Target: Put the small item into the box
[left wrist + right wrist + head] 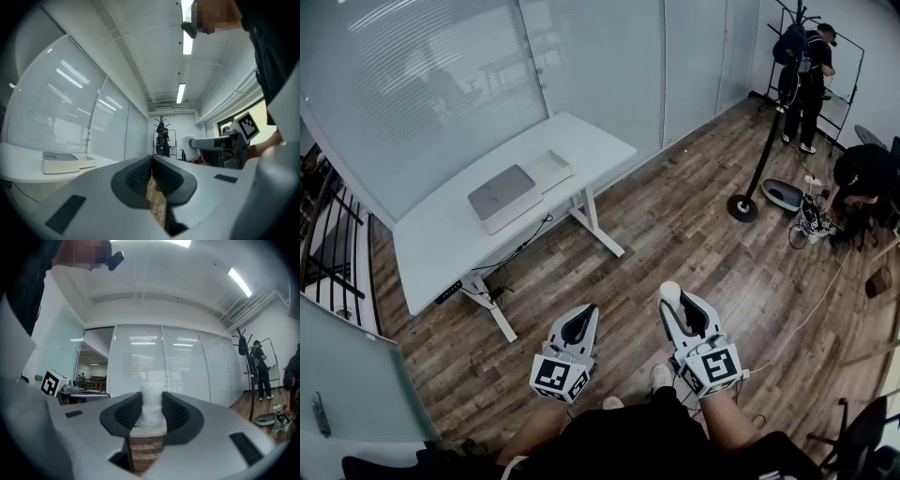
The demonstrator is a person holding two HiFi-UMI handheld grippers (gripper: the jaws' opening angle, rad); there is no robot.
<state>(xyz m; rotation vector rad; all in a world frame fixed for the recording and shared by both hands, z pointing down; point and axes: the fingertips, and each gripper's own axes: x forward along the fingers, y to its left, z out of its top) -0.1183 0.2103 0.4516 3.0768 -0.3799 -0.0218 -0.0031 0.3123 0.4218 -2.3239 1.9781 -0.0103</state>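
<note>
The right hand-held gripper (673,302) is clenched on the small item (152,401), a white piece with a rounded end that is pinched between the ribbed pads. The left hand-held gripper (585,311) is closed on nothing; only floor (694,225) is seen below its meeting jaws. Both are held level, side by side, over the floor and close to the person's body. The box (502,195) is placed on the white surface (450,244), well apart from both hand-held grippers, ahead of them and to the left. The left hand-held gripper is on the nearer side, but the item is carried by the right one, so a forward reach angled leftward across the body is judged to be required. The item's long axis is judged to stand roughly upright, across the jaws, with the rounded end pointing up and rising above the pads. The box's long axis is laid along the length of the surface, with its open white part at the far end and a grey top at the near end.
</note>
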